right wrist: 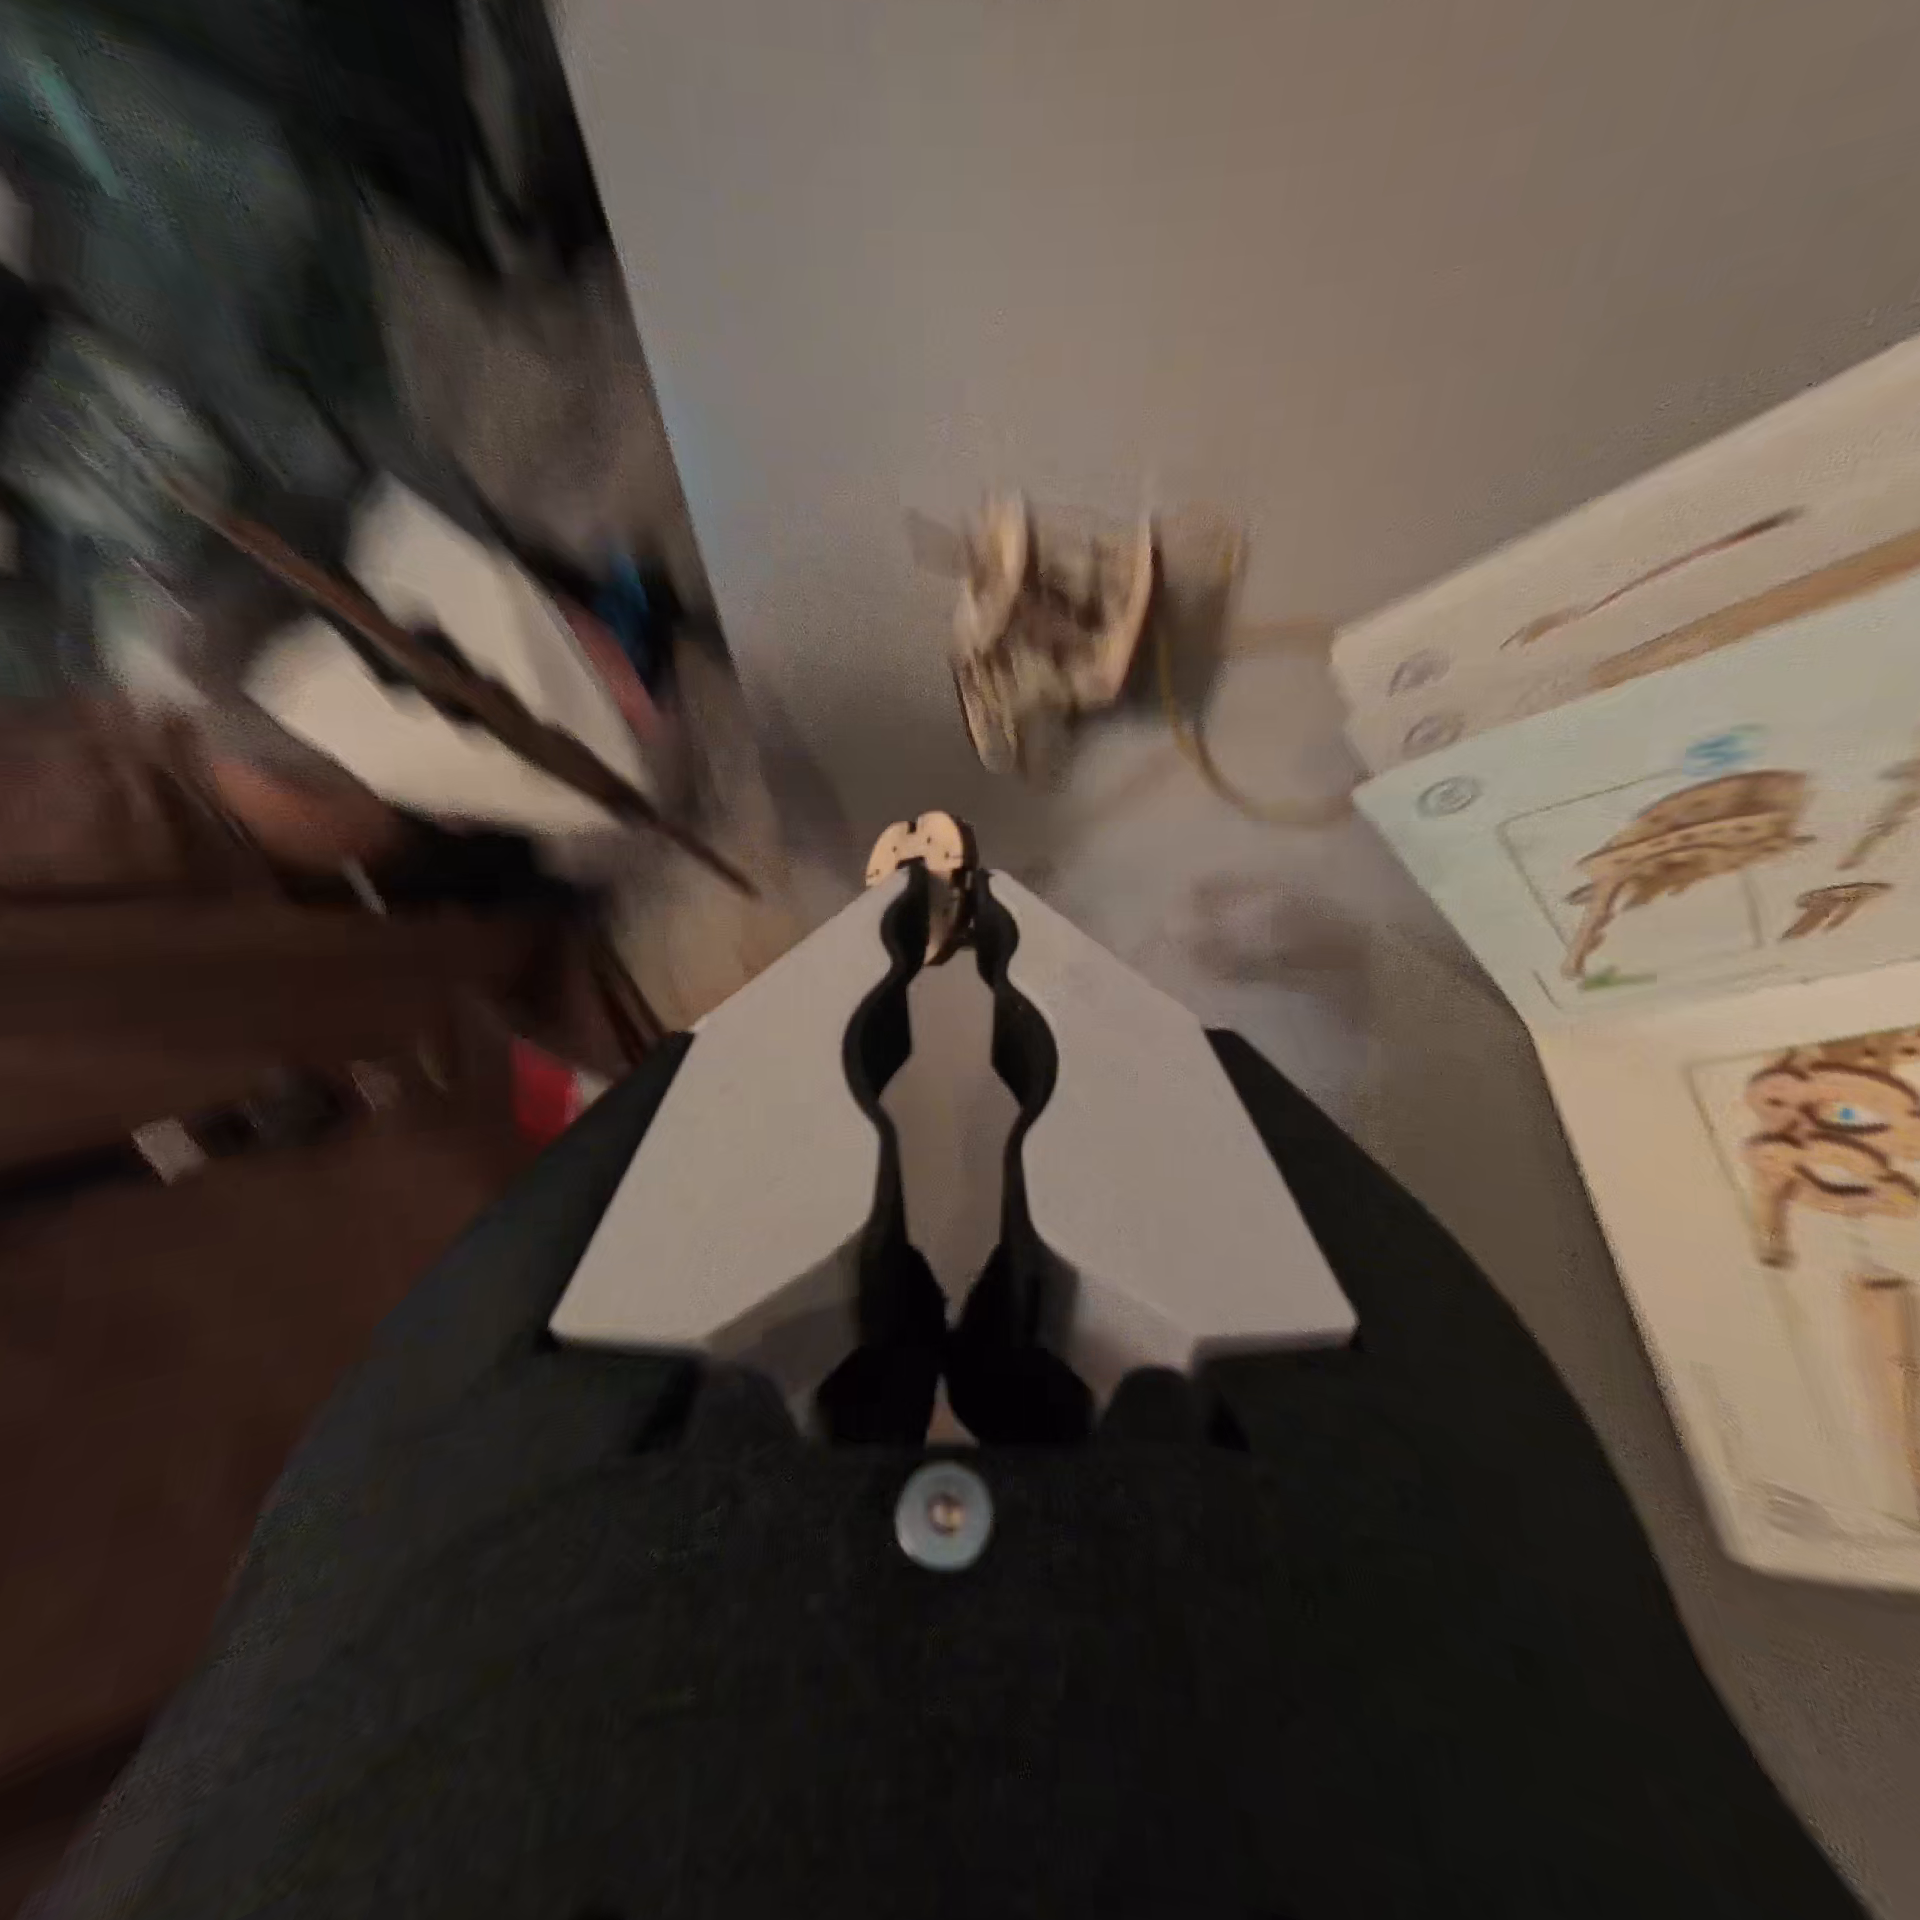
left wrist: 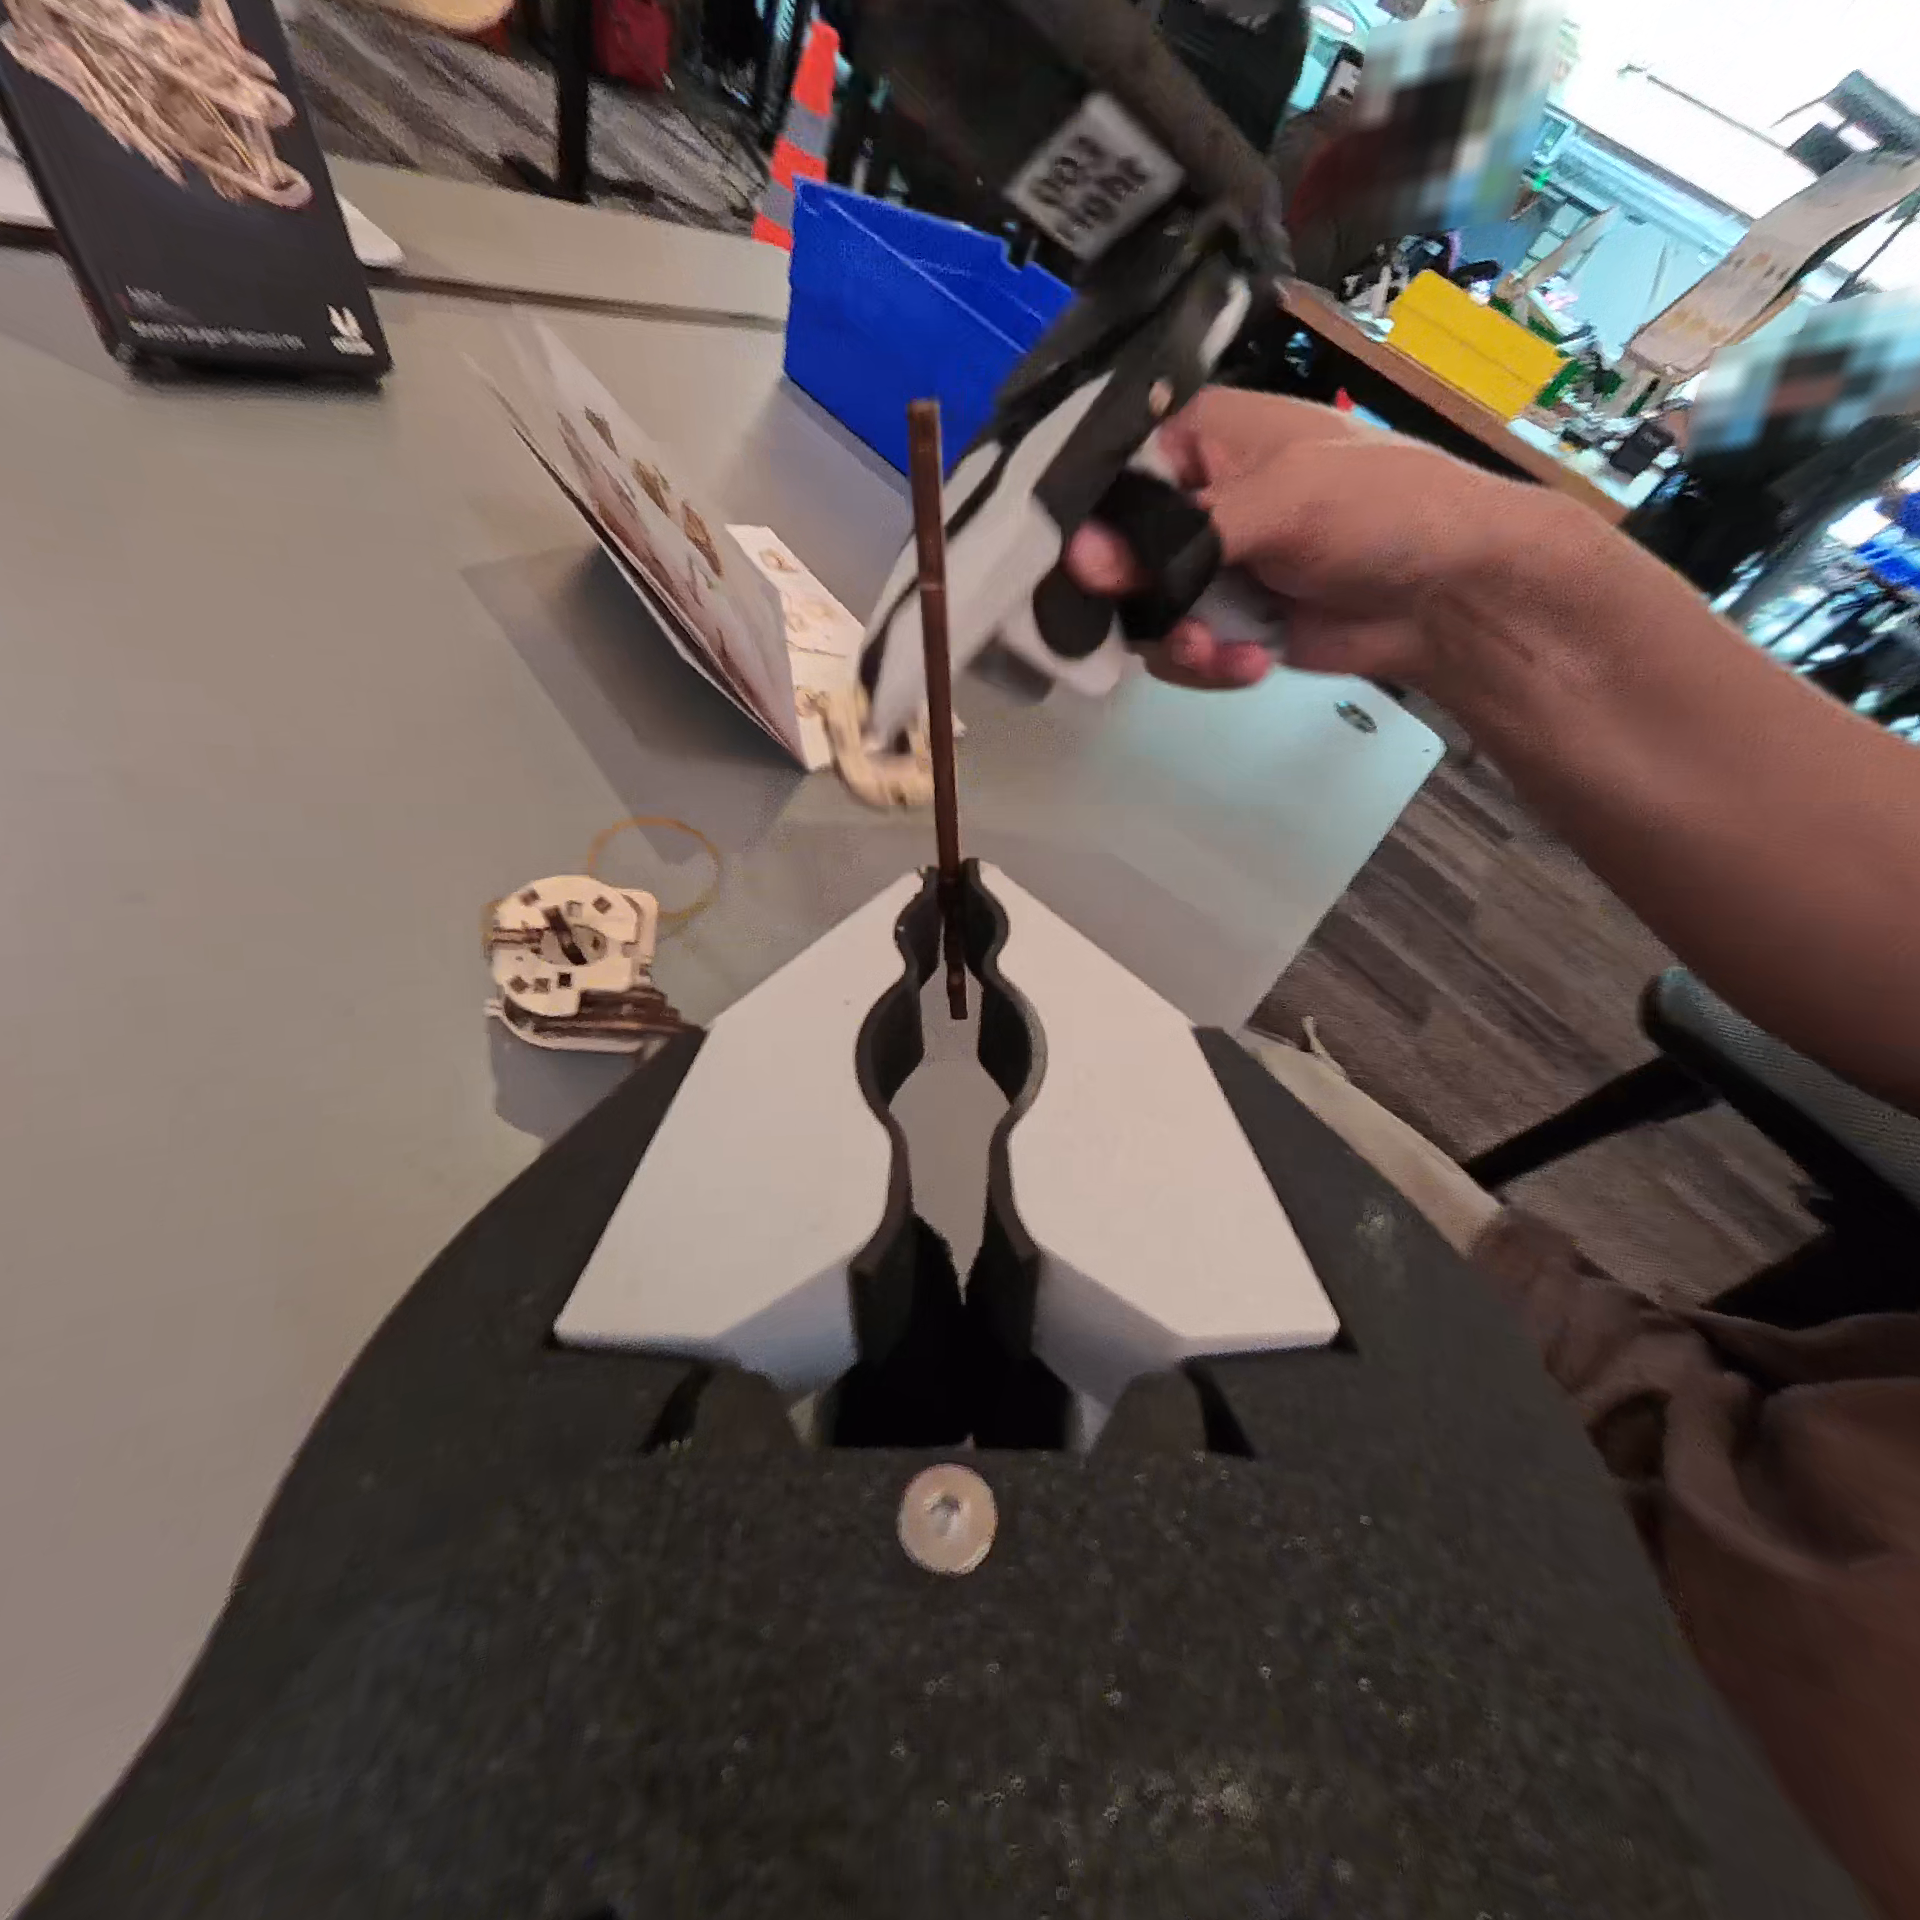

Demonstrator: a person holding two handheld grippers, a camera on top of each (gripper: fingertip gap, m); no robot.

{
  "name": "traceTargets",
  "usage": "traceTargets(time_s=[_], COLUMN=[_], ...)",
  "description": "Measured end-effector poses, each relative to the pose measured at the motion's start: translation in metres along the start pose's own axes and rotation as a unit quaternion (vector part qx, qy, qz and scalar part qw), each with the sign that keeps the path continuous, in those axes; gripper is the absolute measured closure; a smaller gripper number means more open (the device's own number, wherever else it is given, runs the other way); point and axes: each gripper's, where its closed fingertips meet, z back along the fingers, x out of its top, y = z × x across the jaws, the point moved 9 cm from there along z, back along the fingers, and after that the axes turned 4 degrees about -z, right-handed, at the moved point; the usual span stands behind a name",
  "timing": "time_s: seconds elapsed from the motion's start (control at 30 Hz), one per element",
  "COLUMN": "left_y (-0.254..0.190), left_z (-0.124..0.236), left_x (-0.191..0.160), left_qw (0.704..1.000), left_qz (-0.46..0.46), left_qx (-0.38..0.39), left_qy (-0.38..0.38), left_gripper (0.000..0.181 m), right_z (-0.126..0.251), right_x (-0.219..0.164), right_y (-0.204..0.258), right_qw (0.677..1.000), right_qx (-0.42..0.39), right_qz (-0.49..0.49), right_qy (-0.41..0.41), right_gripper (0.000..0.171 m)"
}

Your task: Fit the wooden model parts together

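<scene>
My left gripper (left wrist: 951, 883) is shut on a thin dark wooden stick (left wrist: 933, 644) that stands upright from its tips. My right gripper (right wrist: 940, 883) is shut on a small round pale wooden disc (right wrist: 920, 847). In the left wrist view the right gripper (left wrist: 894, 727) is held by a hand (left wrist: 1340, 540) just behind the stick, tips down near the table, with its pale wooden piece (left wrist: 883, 774) blurred. A built wooden sub-assembly (left wrist: 571, 966) lies on the grey table (left wrist: 260, 675) to the left; it shows blurred in the right wrist view (right wrist: 1049, 634). The left gripper and stick (right wrist: 488, 696) appear blurred there.
An open instruction booklet (left wrist: 665, 551) lies behind the grippers, also at the right of the right wrist view (right wrist: 1662, 831). A rubber band (left wrist: 655, 862) lies by the sub-assembly. A blue bin (left wrist: 904, 322) and a black model box (left wrist: 187, 187) stand farther back. The table edge (left wrist: 1351, 914) drops off at right.
</scene>
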Motion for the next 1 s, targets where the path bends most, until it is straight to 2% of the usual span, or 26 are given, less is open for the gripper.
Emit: traceTargets(time_s=[0.07, 0.1, 0.23, 0.33, 0.43, 0.53, 0.6, 0.67, 0.73, 0.8, 0.9, 1.0], left_y=[-0.004, -0.007, -0.016, -0.025, -0.032, -0.033, -0.034, -0.034, -0.033, -0.031, -0.029, -0.031], left_z=[0.001, 0.001, -0.005, -0.012, -0.019, -0.024, -0.024, -0.023, -0.022, -0.018, -0.014, -0.014], left_x=[0.003, 0.005, 0.006, 0.004, 0.003, 0.003, 0.006, 0.009, 0.011, 0.014, 0.015, 0.015], left_qw=[0.999, 0.996, 0.982, 0.973, 0.972, 0.981, 0.992, 0.997, 0.980, 0.964, 0.967, 0.991], left_qz=[-0.040, -0.067, -0.145, -0.182, -0.191, -0.162, -0.112, -0.016, 0.093, 0.142, 0.129, 0.031], left_qx=[0.034, 0.049, 0.122, 0.140, 0.135, 0.108, 0.046, -0.047, -0.155, -0.191, -0.180, -0.089], left_qy=[-0.012, -0.017, -0.008, 0.003, 0.005, 0.001, -0.025, -0.055, -0.080, -0.117, -0.126, -0.099], left_gripper=[0.180, 0.180, 0.180, 0.180, 0.180, 0.180, 0.180, 0.180, 0.181, 0.181, 0.181, 0.180], right_z=[0.015, 0.017, -0.005, -0.021, -0.029, -0.025, -0.018, -0.007, 0.003, 0.009, 0.010, 0.008], right_x=[-0.003, -0.009, -0.040, -0.056, -0.064, -0.064, -0.064, -0.062, -0.060, -0.058, -0.055, -0.055], right_y=[0.012, 0.017, 0.028, 0.027, 0.025, 0.034, 0.032, 0.034, 0.039, 0.046, 0.063, 0.073], right_qw=[0.974, 0.952, 0.885, 0.844, 0.843, 0.846, 0.852, 0.842, 0.837, 0.840, 0.863, 0.891], right_qx=[0.099, 0.156, 0.255, 0.267, 0.226, 0.226, 0.197, 0.220, 0.240, 0.228, 0.181, 0.085], right_qz=[-0.104, -0.138, -0.236, -0.292, -0.302, -0.262, -0.230, -0.180, -0.119, -0.060, -0.001, -0.016], right_qy=[-0.176, -0.224, -0.310, -0.363, -0.383, -0.406, -0.426, -0.458, -0.478, -0.488, -0.471, -0.445], right_gripper=[0.164, 0.164, 0.164, 0.164, 0.164, 0.164, 0.164, 0.164, 0.164, 0.165, 0.164, 0.164])
